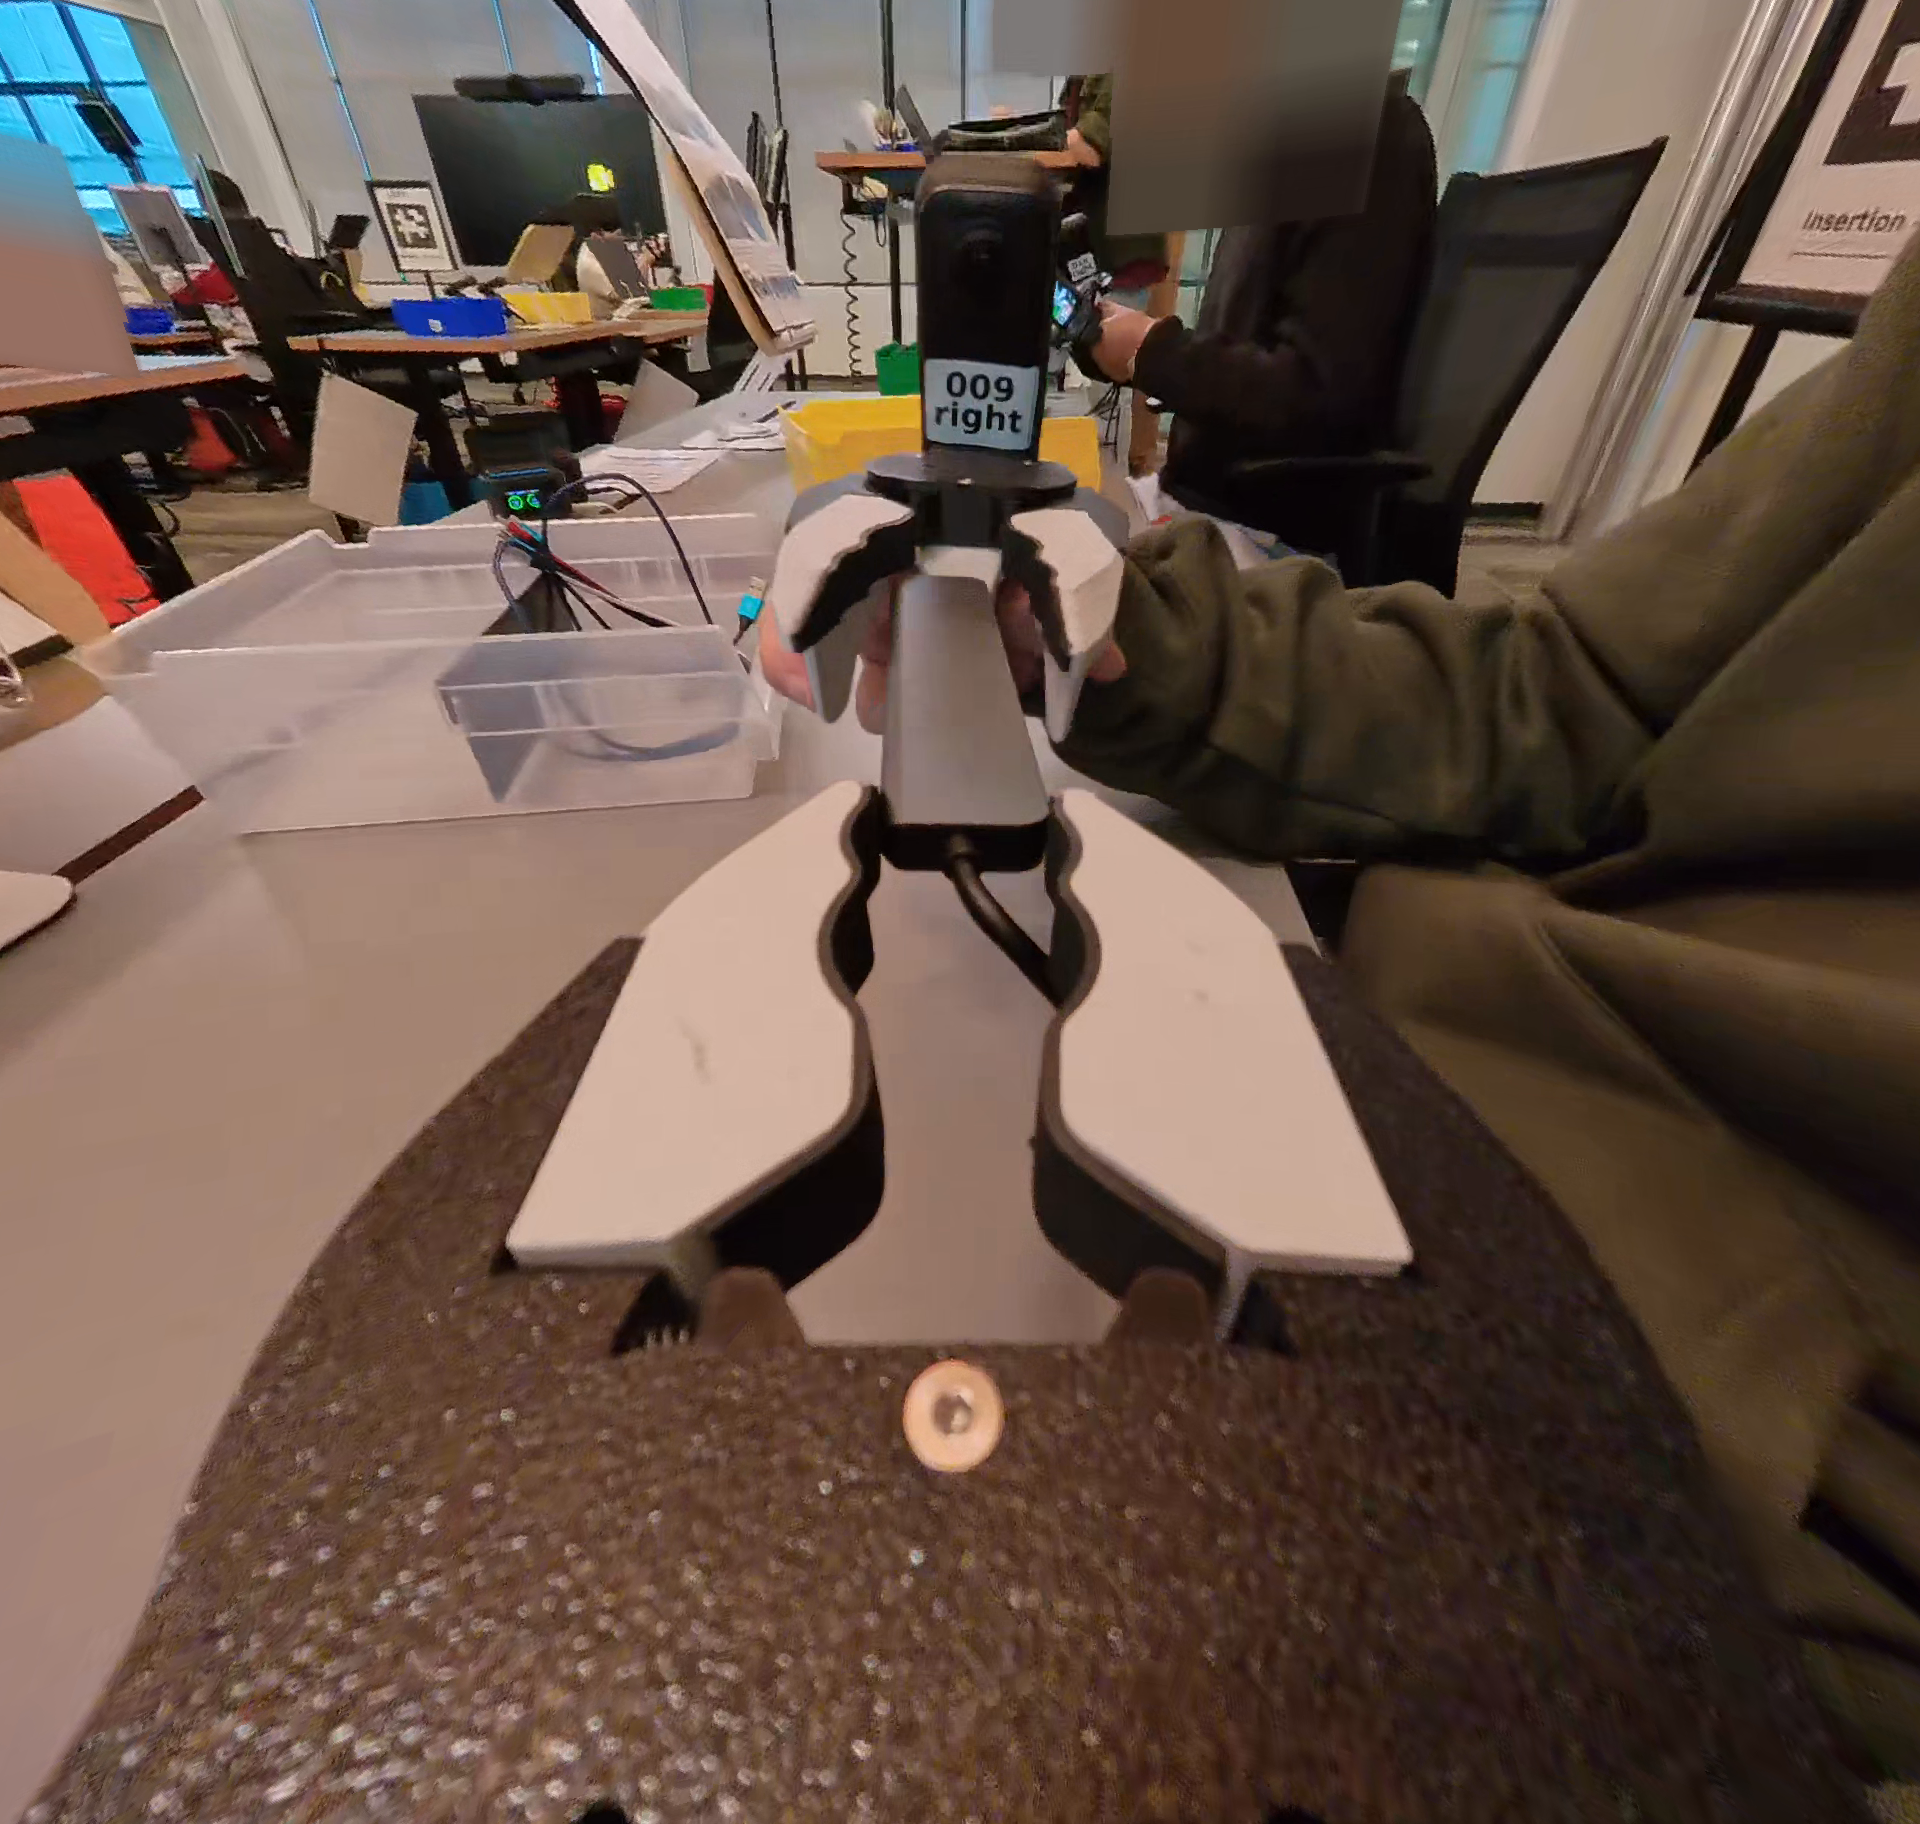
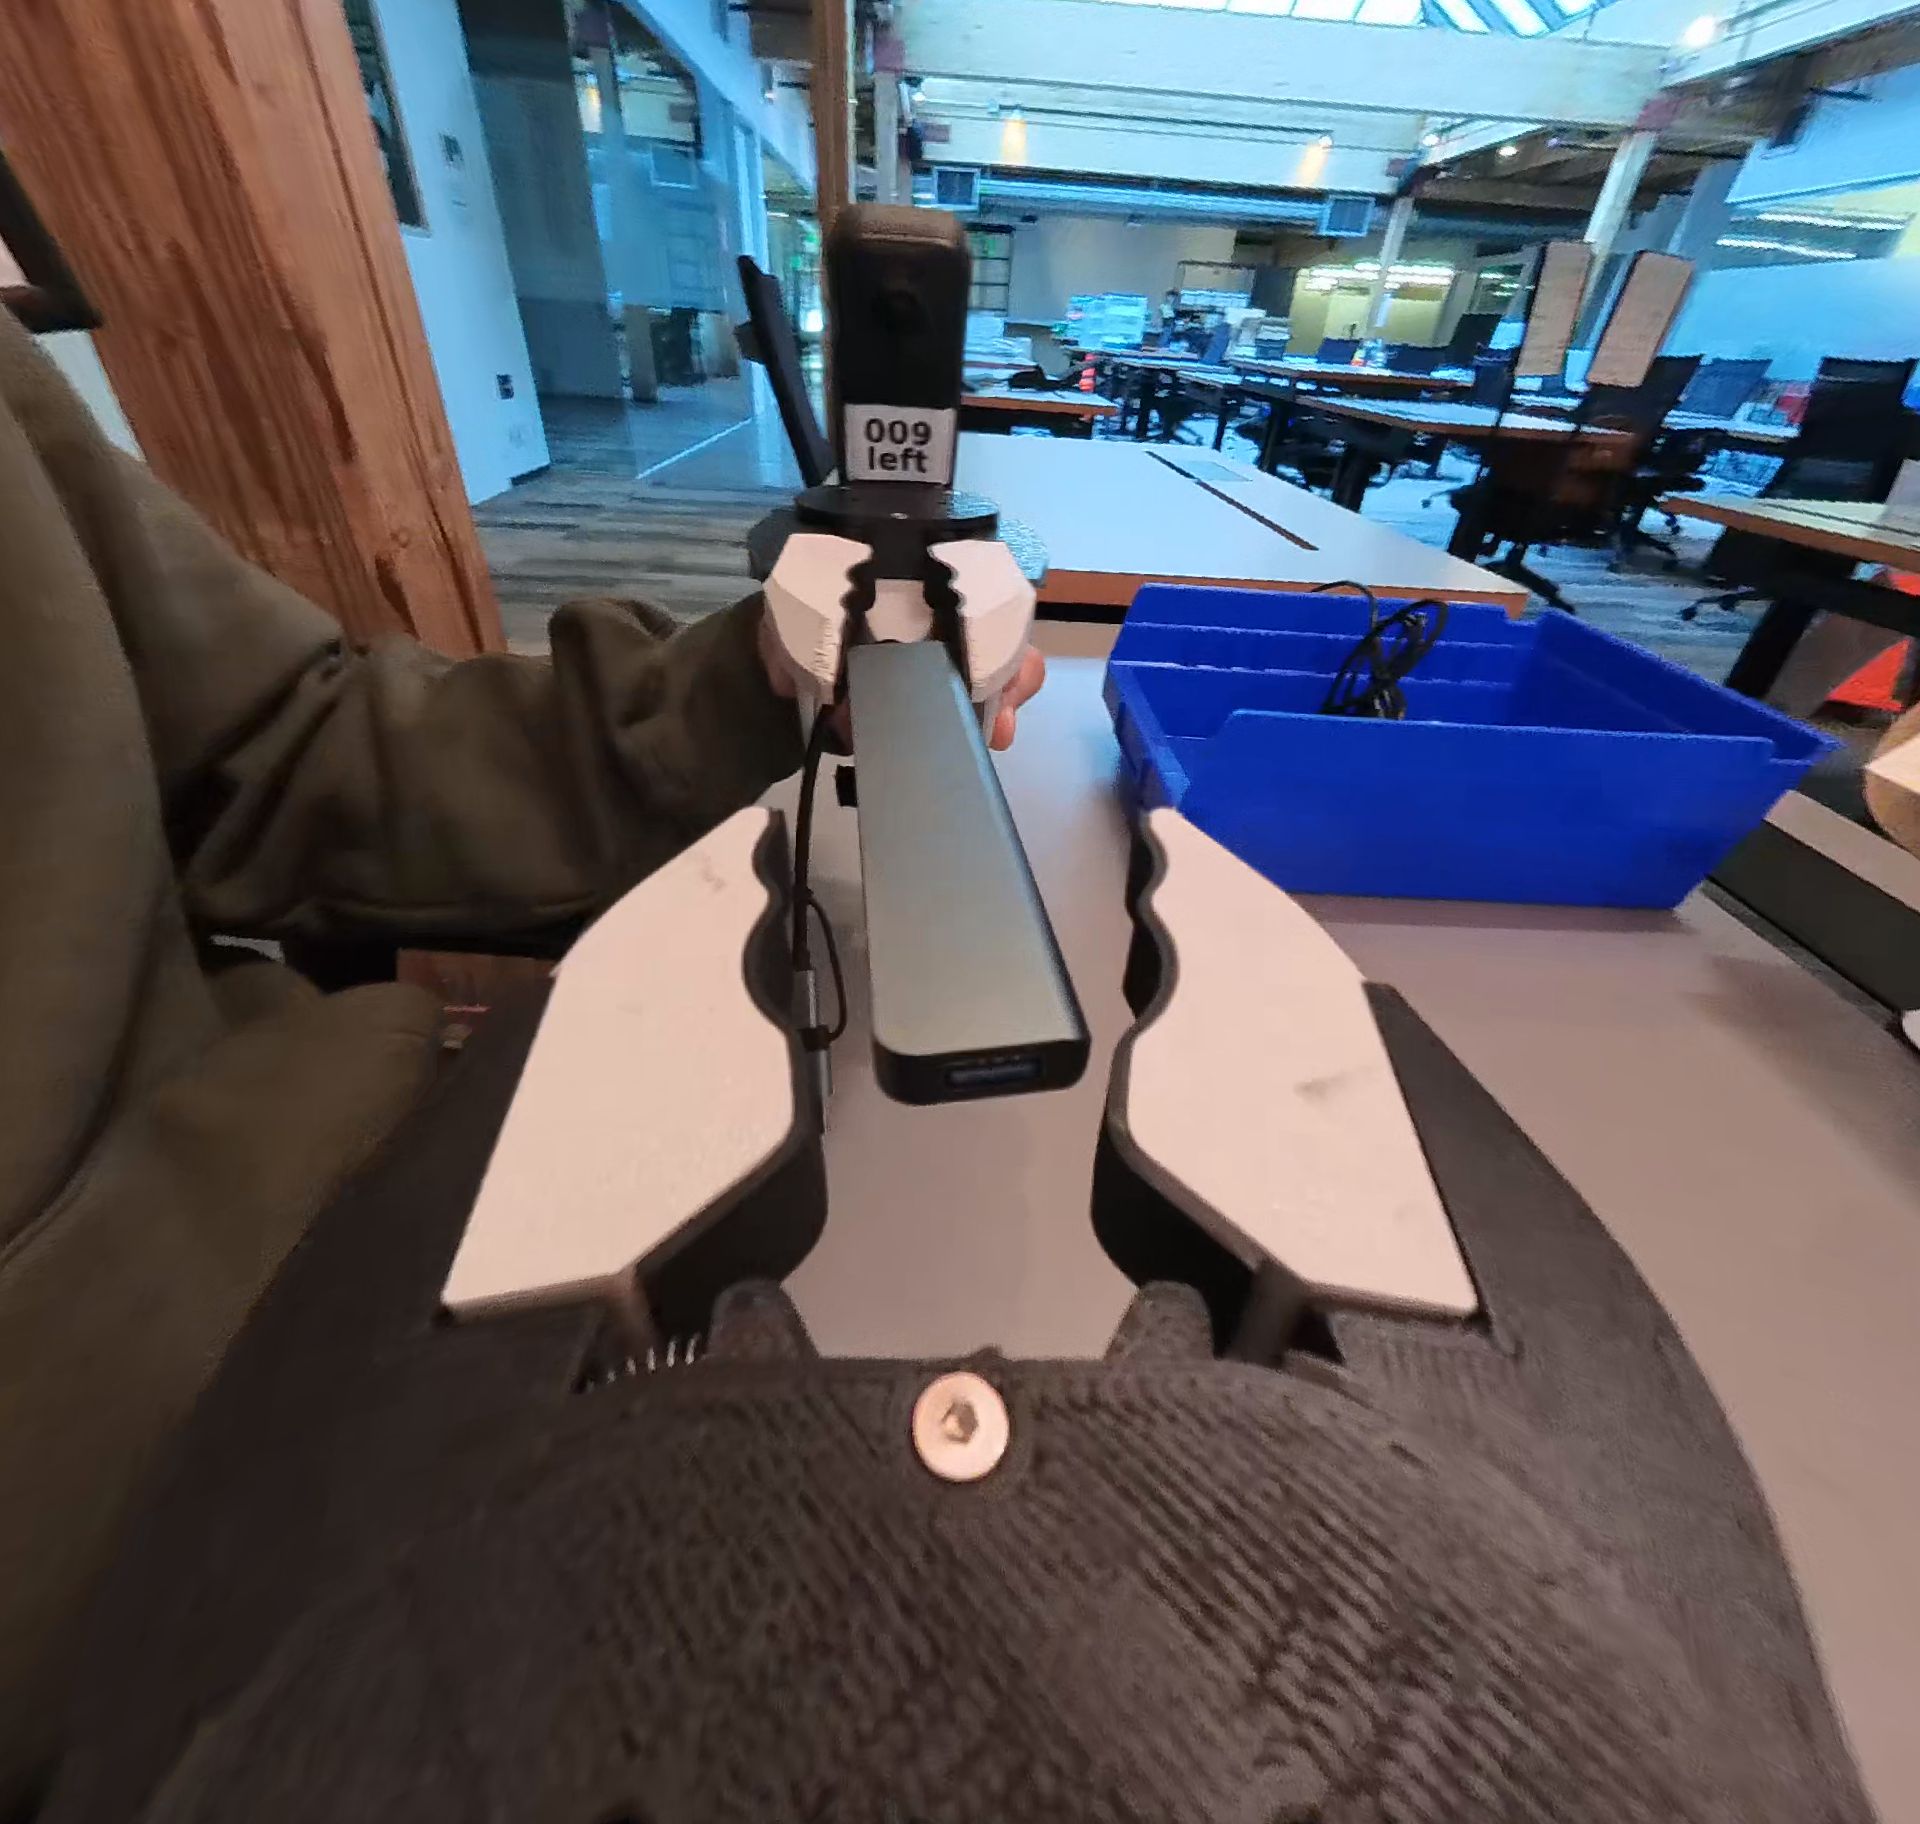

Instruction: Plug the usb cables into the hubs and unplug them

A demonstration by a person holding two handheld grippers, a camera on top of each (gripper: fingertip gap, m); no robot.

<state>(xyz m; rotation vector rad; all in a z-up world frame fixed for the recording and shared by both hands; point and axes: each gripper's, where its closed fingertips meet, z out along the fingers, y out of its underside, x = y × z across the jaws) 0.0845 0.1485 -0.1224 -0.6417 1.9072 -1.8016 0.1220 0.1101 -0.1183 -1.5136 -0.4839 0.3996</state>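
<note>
A long grey USB hub (image 1: 961,725) is held level above the grey table between the two grippers. My left gripper (image 1: 961,829) is shut on the hub's black cable end, and its short black cable (image 1: 997,912) hangs down between the fingers. In the right wrist view the hub (image 2: 945,891) points at the camera with an empty USB port in its end. My right gripper (image 2: 961,839) is open, one finger on each side of that end, not touching it. The hub's cable (image 2: 805,870) hangs along its left side. Each gripper faces the other: the right (image 1: 945,590), the left (image 2: 899,621).
A clear plastic bin (image 1: 468,714) with loose cables and a teal-tipped plug (image 1: 750,600) stands to the left. A yellow bin (image 1: 831,434) is behind it. A blue bin (image 2: 1455,787) holding a black cable (image 2: 1382,652) stands on the other side. An olive sleeve (image 1: 1455,714) crosses the table. The left gripper's tips are roughly 7 cm from the right gripper's.
</note>
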